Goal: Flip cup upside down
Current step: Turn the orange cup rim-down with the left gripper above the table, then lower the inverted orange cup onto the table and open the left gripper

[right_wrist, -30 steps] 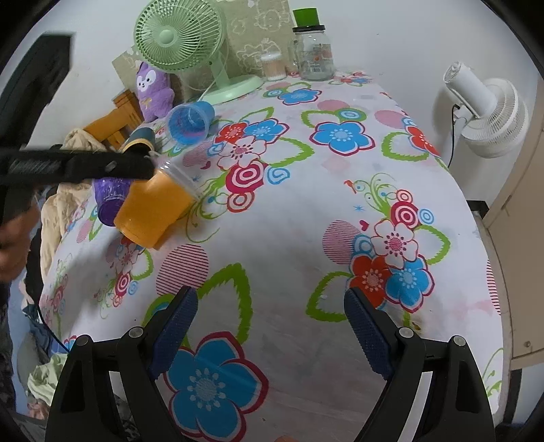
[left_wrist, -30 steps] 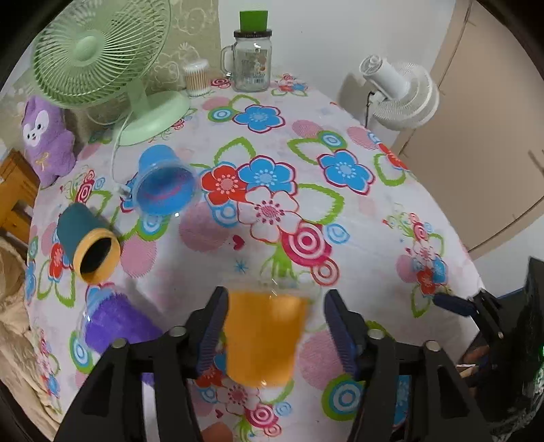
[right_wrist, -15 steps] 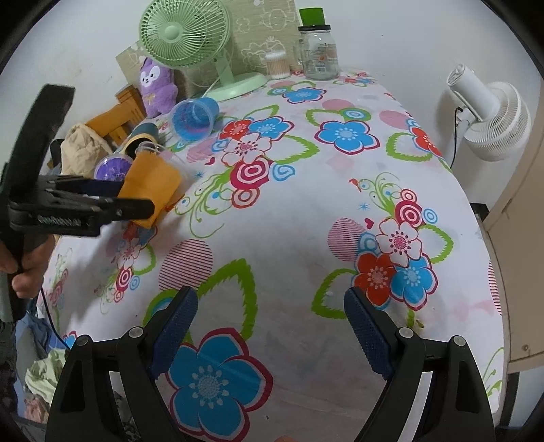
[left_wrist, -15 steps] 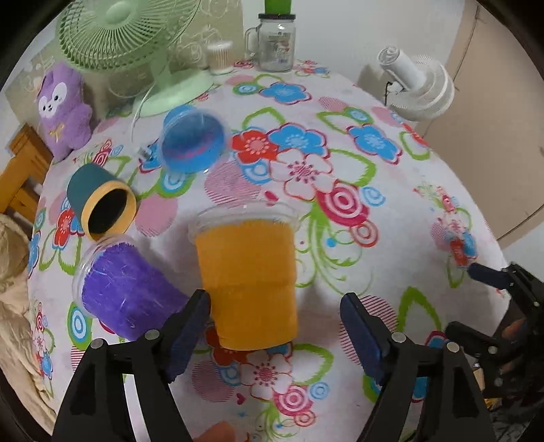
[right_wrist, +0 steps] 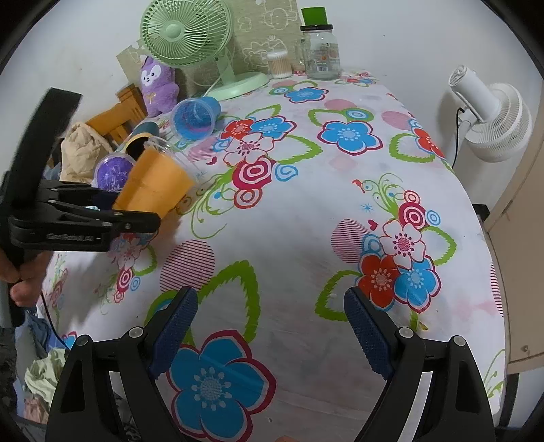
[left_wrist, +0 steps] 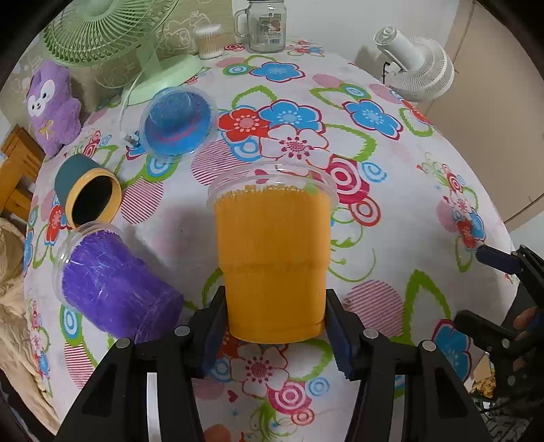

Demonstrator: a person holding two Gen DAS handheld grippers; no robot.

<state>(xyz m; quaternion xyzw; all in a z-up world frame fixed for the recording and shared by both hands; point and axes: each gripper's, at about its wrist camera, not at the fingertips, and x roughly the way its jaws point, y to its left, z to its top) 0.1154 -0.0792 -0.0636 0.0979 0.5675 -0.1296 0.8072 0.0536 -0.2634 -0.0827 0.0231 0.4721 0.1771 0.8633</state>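
An orange plastic cup [left_wrist: 273,258] with a clear rim is between the pads of my left gripper [left_wrist: 275,326], which is shut on its base end. The cup is tilted, rim pointing away and down toward the flowered tablecloth [left_wrist: 391,204]. In the right wrist view the cup [right_wrist: 154,185] hangs at the left, rim low, close to the cloth; whether it touches I cannot tell. My right gripper [right_wrist: 270,335] is open and empty above the near part of the table.
A purple cup [left_wrist: 112,282], a teal and yellow cup [left_wrist: 86,193] and a blue cup [left_wrist: 176,124] lie on their sides to the left. A green fan [left_wrist: 112,30], a purple plush [left_wrist: 54,105], a glass jar [left_wrist: 267,23] stand behind. A white fan [left_wrist: 418,64] is right.
My left gripper has closed on the orange cup, which was loose between open jaws, and has tipped it so the rim points away and downward. The right gripper has not moved.
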